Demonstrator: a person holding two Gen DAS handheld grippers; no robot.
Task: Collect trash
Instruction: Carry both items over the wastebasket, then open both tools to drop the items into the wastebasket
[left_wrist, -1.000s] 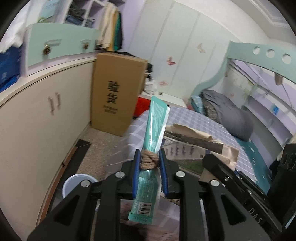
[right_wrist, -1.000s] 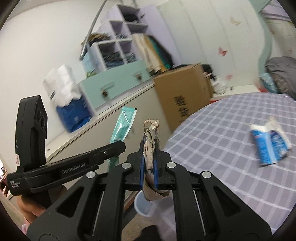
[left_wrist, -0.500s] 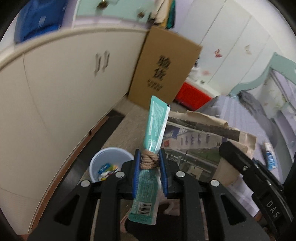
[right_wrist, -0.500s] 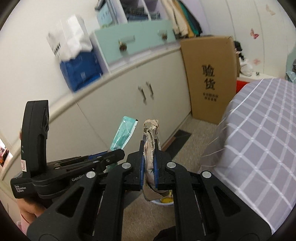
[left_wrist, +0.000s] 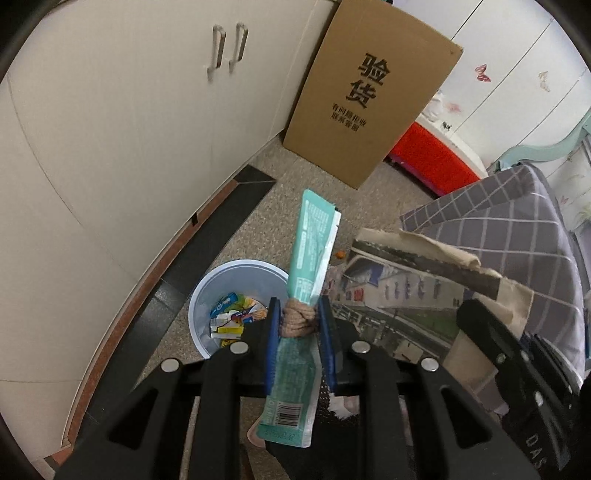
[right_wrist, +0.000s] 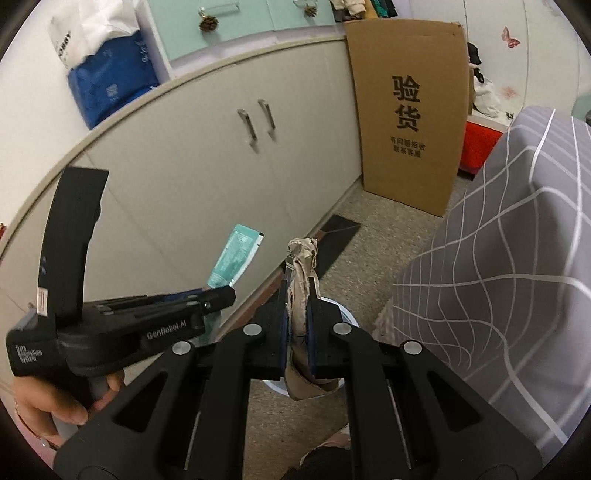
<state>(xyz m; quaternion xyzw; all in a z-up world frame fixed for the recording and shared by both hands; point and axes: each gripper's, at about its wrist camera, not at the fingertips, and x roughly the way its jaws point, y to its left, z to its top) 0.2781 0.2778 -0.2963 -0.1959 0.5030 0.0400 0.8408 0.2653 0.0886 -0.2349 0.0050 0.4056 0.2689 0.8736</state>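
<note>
My left gripper (left_wrist: 298, 325) is shut on a teal wrapper (left_wrist: 312, 254) with a knot of brown twine (left_wrist: 297, 321) pinched between the pads. It hangs just right of a pale blue trash bin (left_wrist: 207, 299) on the floor; the bin holds several colourful wrappers (left_wrist: 232, 314). My right gripper (right_wrist: 297, 306) is shut on a crumpled brown paper bag (right_wrist: 301, 266), seen printed side on in the left wrist view (left_wrist: 417, 291). It is above the bin, whose rim (right_wrist: 347, 317) peeks out behind the fingers. The left gripper and the wrapper (right_wrist: 236, 254) show at the left of the right wrist view.
A white cabinet (left_wrist: 110, 129) runs along the left. A tall cardboard box (left_wrist: 373, 92) leans against it, with a red crate (left_wrist: 432, 155) beyond. A table with a grey checked cloth (right_wrist: 517, 258) stands at the right. The floor is speckled stone (left_wrist: 288, 177).
Both grippers have tilted down and moved off the table toward the floor. The bin has come closer and now lies just under them. Both still hold their trash.
</note>
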